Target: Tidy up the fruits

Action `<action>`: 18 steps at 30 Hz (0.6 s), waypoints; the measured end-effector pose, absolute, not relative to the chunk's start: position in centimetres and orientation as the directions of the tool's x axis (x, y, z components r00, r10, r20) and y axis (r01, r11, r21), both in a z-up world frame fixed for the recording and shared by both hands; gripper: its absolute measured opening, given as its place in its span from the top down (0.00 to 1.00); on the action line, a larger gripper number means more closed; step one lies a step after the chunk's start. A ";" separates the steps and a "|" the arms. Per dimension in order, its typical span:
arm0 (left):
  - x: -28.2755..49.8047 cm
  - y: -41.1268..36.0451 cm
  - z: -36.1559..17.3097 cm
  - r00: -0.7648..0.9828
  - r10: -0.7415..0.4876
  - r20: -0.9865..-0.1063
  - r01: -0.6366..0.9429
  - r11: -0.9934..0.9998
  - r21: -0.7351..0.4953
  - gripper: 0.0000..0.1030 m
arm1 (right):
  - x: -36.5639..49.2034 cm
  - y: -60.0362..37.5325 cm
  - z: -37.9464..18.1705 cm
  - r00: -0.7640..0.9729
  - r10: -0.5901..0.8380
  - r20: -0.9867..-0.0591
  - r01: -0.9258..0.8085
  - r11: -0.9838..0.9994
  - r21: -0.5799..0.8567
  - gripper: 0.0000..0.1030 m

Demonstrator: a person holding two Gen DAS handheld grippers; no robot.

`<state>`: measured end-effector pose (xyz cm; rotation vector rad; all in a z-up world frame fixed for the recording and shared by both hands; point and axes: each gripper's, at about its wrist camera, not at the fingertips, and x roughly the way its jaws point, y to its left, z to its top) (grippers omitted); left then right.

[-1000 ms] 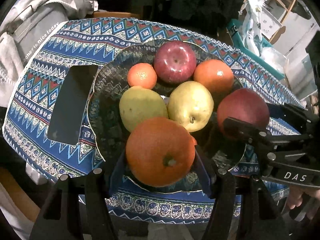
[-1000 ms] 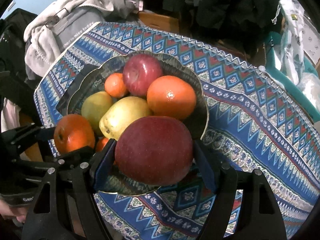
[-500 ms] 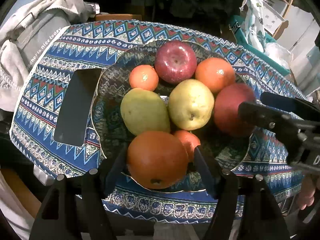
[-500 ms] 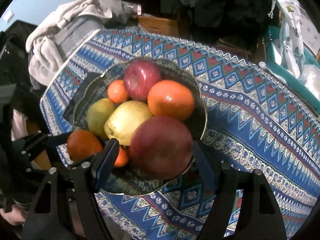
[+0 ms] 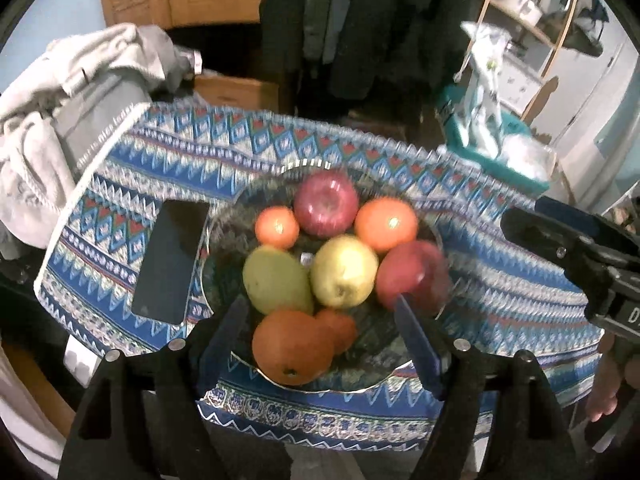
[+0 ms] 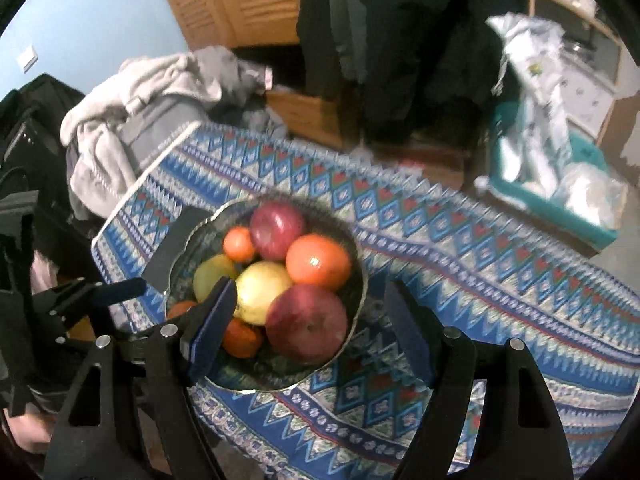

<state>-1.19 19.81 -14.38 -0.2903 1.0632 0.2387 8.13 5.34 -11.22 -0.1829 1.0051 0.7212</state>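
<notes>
A dark patterned bowl [image 5: 224,248] [image 6: 360,280] on the blue patterned tablecloth [image 5: 140,168] holds several fruits: two red apples [image 5: 326,204] [image 5: 412,276], oranges [image 5: 386,224] [image 5: 292,346], small tangerines [image 5: 277,227], a green pear [image 5: 276,280] and a yellow pear [image 5: 344,272]. My left gripper [image 5: 320,332] is open and empty, raised above the bowl's near rim. My right gripper [image 6: 308,316] is open and empty, raised above the bowl, over the near red apple [image 6: 306,322].
A black phone [image 5: 172,260] lies on the cloth left of the bowl. Grey clothes [image 5: 80,88] are heaped at the table's far left. A teal bin with plastic bags [image 5: 500,148] stands beyond the right edge. Wooden doors [image 6: 248,0] are behind.
Both grippers opened, letting go of the orange and the red apple into the bowl, then pulled up and back away from it.
</notes>
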 end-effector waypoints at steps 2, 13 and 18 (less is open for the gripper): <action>-1.3 19.6 -12.9 0.500 0.060 -0.864 -0.325 0.938 -0.123 0.24 | 8.0 4.9 -10.2 0.354 0.468 -0.810 -0.625 0.762 0.168 0.23; -2.1 17.9 -6.9 0.616 0.095 -0.782 -0.287 0.952 -0.110 0.21 | 6.7 2.4 -3.8 0.470 0.501 -0.727 -0.626 0.770 0.126 0.22; -2.5 16.9 -4.7 0.660 0.111 -0.743 -0.273 0.957 -0.100 0.20 | 5.8 1.4 -1.6 0.505 0.513 -0.695 -0.629 0.770 0.111 0.22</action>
